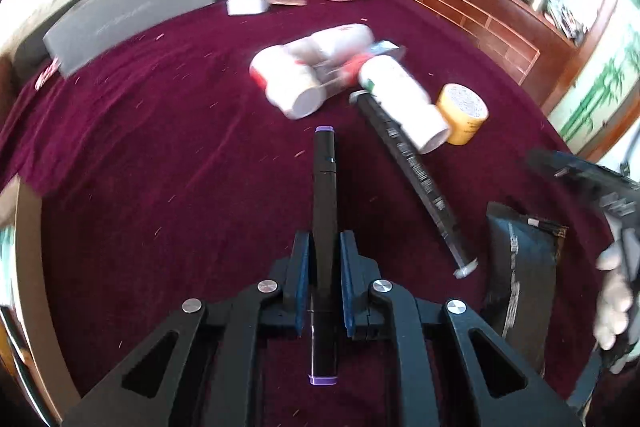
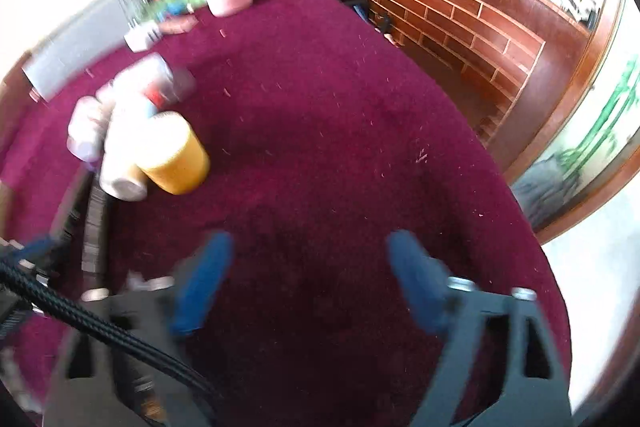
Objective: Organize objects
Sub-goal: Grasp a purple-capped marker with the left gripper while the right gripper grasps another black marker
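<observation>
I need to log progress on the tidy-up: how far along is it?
Early stage. Nothing looks sorted yet. In hand: the left hand-held gripper is shut on a black marker; the right hand-held gripper is open, holding nothing. Left: the white bottles, yellow tape roll and long black tube lie jumbled on the red cloth.

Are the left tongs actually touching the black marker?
Touching. The left wrist view shows both blue pads pressed against the black marker, which runs between them, left tongs closed.
</observation>
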A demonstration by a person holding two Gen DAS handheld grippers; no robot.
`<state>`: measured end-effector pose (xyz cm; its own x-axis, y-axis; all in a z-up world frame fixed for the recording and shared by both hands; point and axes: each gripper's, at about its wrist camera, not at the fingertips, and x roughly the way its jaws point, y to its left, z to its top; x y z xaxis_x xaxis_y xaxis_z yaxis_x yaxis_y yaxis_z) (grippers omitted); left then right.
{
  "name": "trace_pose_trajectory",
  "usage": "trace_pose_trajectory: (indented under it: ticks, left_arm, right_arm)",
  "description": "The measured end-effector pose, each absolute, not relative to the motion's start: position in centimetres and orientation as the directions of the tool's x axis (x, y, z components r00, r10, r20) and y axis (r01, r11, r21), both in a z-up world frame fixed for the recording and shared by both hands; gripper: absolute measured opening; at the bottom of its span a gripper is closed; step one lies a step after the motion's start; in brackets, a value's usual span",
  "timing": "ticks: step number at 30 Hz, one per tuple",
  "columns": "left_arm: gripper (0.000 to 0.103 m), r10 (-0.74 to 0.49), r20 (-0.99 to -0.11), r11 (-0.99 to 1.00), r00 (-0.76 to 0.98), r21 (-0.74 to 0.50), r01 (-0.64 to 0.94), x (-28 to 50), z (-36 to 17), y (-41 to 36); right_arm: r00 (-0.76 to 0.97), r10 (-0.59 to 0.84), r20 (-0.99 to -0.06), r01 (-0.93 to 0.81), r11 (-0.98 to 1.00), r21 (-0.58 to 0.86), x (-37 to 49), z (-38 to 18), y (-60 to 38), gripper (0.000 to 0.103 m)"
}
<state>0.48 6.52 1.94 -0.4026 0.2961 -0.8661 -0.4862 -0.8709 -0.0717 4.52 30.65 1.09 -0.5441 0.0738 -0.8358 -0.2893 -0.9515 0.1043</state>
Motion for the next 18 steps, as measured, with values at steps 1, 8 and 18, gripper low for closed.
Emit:
trace_pose_trajectory:
  ticks: [1,8,18]
  left_arm:
    - [0.011,0.296,-0.863,-0.876,-0.408,-0.076,-0.476,0.8,2.0,5.5]
    - [0.012,0.341,-0.856,-0.890,-0.388,-0.161,-0.426,2.4,1.9,1.3]
    - [0.045,0.305,-0.816,-0.874,-0.490,-0.036,-0.484,3.3,1.6,4.7]
  right_arm:
    - [-0.574,0.035,-0.818,-0.271,-0.951,0.149,5.0,2.2,30.6,0.071]
    - [-0.604,-0.213,-0.768,0.020,-0.967,0.253,4.4,6.9,24.0,0.071]
    - [-0.403,-0.241,-0.883,-0.019,-0.962,0.272,-1.0,1.9,19.5,0.048]
